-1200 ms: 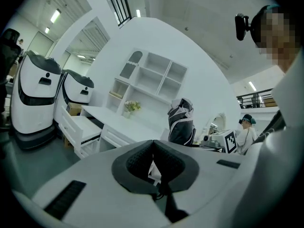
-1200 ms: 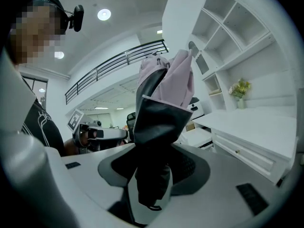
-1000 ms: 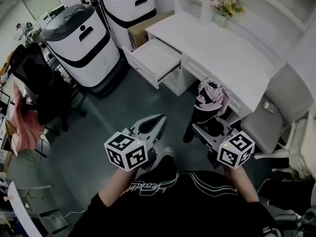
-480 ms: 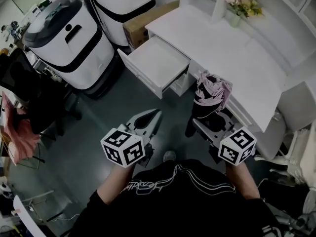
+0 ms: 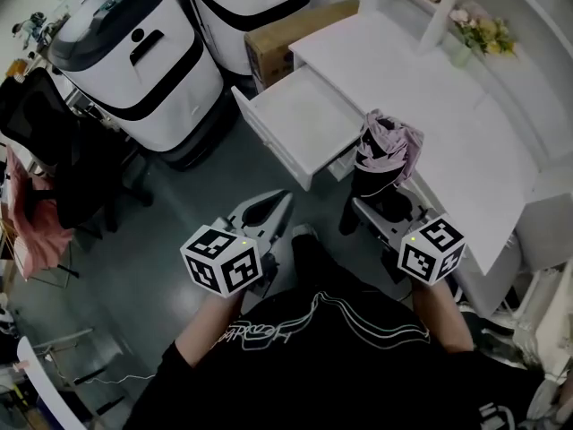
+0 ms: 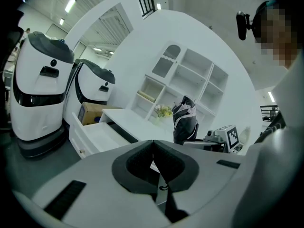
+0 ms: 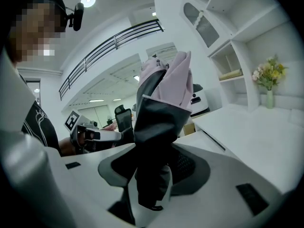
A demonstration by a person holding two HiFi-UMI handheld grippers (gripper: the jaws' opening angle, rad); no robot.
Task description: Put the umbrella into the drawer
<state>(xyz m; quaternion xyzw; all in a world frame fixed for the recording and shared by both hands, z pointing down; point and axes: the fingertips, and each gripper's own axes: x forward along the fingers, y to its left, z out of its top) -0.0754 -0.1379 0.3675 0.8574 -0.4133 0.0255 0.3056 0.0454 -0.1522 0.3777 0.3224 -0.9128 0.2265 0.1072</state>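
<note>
Meanwhile, right gripper (image 5: 374,211) clamped folded umbrella (image 5: 392,143), long axis upright, just beside right front corner of open drawer (image 5: 300,119); drawer opening lay ahead-left. Left gripper (image 5: 276,206), jaws together, empty, hovered near drawer front.

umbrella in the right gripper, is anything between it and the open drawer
Nothing visible does. The right gripper holds the umbrella upright just beside the drawer, which is pulled out, with nothing seen inside it.

Two hand-held grippers (image 5: 285,199) (image 5: 380,206), one umbrella (image 5: 388,145), one drawer (image 5: 309,119), two white machines (image 5: 134,54) (image 5: 252,5)
</note>
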